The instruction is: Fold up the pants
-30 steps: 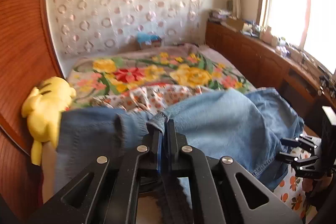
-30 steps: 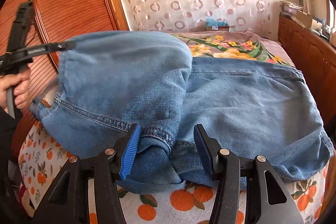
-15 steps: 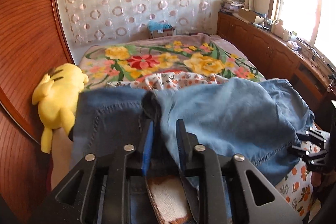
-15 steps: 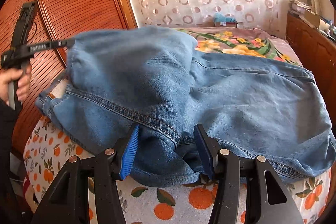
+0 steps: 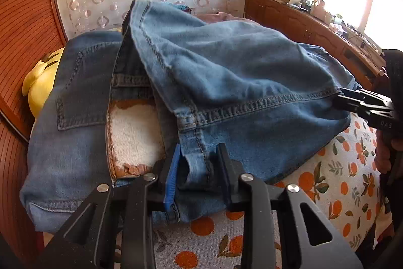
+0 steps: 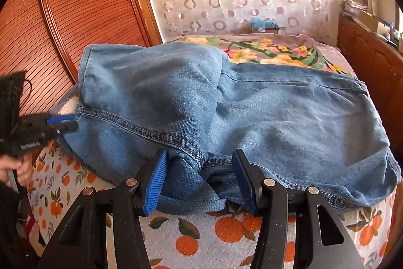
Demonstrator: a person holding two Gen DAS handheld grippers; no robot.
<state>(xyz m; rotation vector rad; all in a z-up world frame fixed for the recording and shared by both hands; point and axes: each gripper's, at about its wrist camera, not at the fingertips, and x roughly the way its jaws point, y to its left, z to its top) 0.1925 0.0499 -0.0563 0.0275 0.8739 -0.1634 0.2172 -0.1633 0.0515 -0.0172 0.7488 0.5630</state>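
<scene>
In the left wrist view the left gripper [image 5: 197, 163] sits at 6 o'clock with its jaws apart, straddling a bunched hem of the pants [image 5: 226, 72] without pinching it. In the right wrist view the right gripper [image 6: 199, 178] is likewise at 6 o'clock, jaws wide apart around a fold of denim, nothing clamped.

The pants lie on the bed [image 6: 226, 226], on its orange-print cover, doubled over: a leg section is laid across the seat, with the waistband and its fleecy lining showing at 9 o'clock in the left view.

I judge one fold has just been laid and let go. The next move likely calls for backing both grippers clear, then regripping an end to fold again.

Beyond, at 10 o'clock, a yellow plush toy [image 5: 41, 77] peeks out.
</scene>
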